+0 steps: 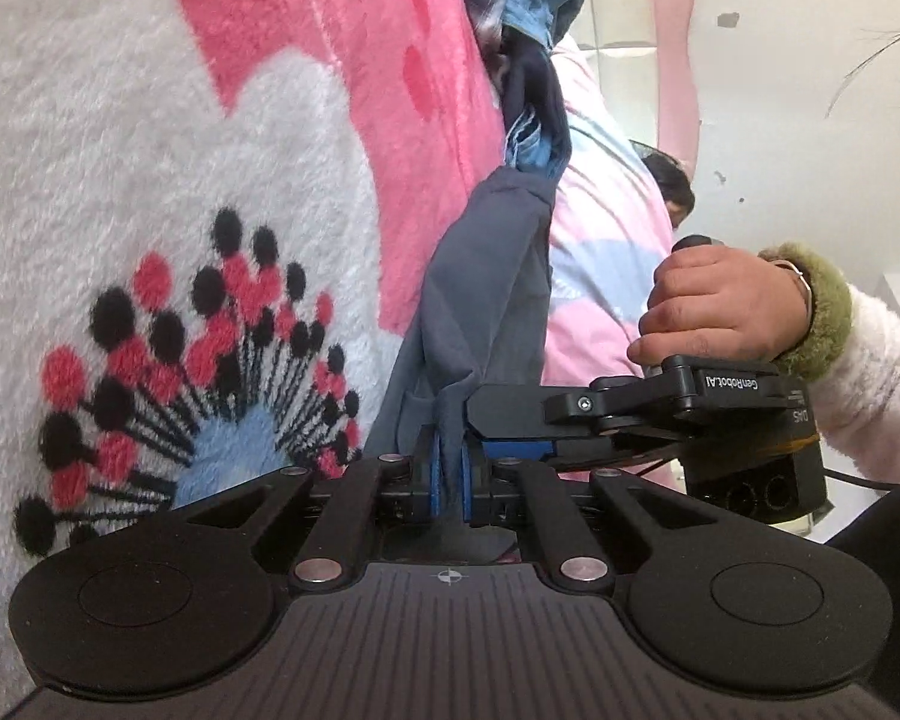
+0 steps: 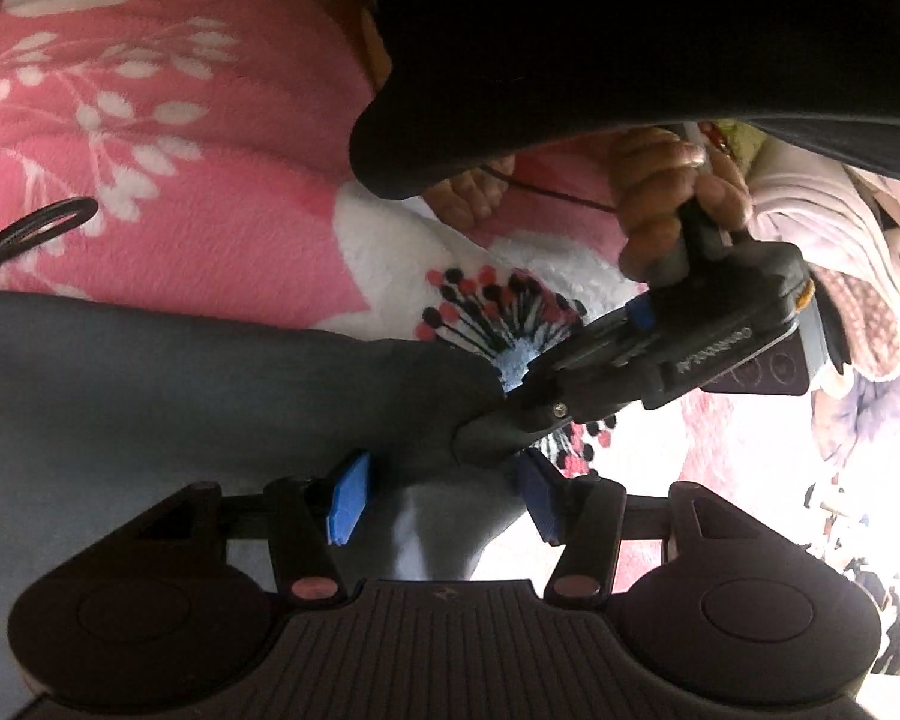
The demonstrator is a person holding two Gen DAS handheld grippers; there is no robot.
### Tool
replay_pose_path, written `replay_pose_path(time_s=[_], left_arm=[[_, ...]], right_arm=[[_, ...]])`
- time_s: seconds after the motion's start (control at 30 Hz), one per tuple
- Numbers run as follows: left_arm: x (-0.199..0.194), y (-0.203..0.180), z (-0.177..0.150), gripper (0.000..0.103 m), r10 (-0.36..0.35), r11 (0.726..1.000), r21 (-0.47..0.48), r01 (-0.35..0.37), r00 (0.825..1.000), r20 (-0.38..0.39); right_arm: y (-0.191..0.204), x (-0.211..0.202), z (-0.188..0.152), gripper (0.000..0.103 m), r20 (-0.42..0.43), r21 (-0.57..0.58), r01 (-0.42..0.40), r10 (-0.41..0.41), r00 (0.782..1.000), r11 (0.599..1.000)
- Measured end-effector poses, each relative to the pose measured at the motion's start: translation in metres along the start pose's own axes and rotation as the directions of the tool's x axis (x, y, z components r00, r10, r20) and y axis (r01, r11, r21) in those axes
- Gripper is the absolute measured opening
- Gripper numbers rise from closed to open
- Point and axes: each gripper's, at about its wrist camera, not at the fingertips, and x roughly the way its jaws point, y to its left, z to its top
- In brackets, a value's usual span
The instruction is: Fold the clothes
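Note:
A grey-blue garment [image 1: 486, 276] lies on a pink and white fleece blanket [image 1: 150, 150]. My left gripper [image 1: 447, 477] is shut on a fold of it, with cloth pinched between the blue pads [image 1: 431, 474]. My right gripper [image 1: 510, 435] comes in from the right, close beside that fold, held by a hand [image 1: 720, 312]. In the right wrist view the right gripper [image 2: 444, 498] stands open over the garment [image 2: 150, 390]. Cloth lies between its blue pads [image 2: 348, 498], which do not press on it. The left gripper [image 2: 486, 438] grips the cloth just ahead, held by a hand [image 2: 672, 210].
Denim and plaid clothes [image 1: 528, 0] are heaped at the blanket's far side, next to pink and pale blue bedding [image 1: 600, 240]. Dark fabric [image 2: 630, 30] fills the top of the right wrist view. A black cable [image 2: 30, 234] loops on the blanket [image 2: 150, 120]. Pale clothes [image 2: 858, 300] are piled at the right.

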Motion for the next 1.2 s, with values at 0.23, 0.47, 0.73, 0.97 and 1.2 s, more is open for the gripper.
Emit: replay_pose_path(time_s=[0.23, 0.47, 0.73, 0.97, 1.2], left_arm=[[0.003, 0.007, 0.001, 0.004, -0.029, 0.998, -0.047, 0.029, 1.000, -0.004], [-0.009, -0.017, -0.004, 0.013, 0.099, 0.988, 0.120, -0.099, 0.995, 0.007], [-0.022, -0.074, -0.023, 0.035, 0.254, 0.837, 0.473, -0.274, 0.961, 0.109], [-0.007, -0.084, -0.038, 0.035, 0.337, 0.705, 0.622, -0.340, 0.933, 0.127], [0.000, -0.088, -0.035, 0.035, 0.316, 0.707, 0.626, -0.328, 0.939, 0.136]], right_arm=[[-0.006, -0.008, -0.003, 0.056, 0.007, 0.020, -0.037, 0.037, 0.999, 0.999], [-0.015, -0.003, -0.002, 0.048, -0.003, 0.073, -0.120, 0.120, 0.993, 0.990], [-0.049, 0.002, 0.000, 0.039, 0.012, 0.296, -0.271, 0.280, 0.960, 0.916], [-0.097, 0.010, -0.018, 0.039, 0.121, 0.586, -0.443, 0.467, 0.876, 0.678], [-0.129, 0.033, -0.052, 0.039, 0.328, 0.753, -0.593, 0.619, 0.714, 0.285]])
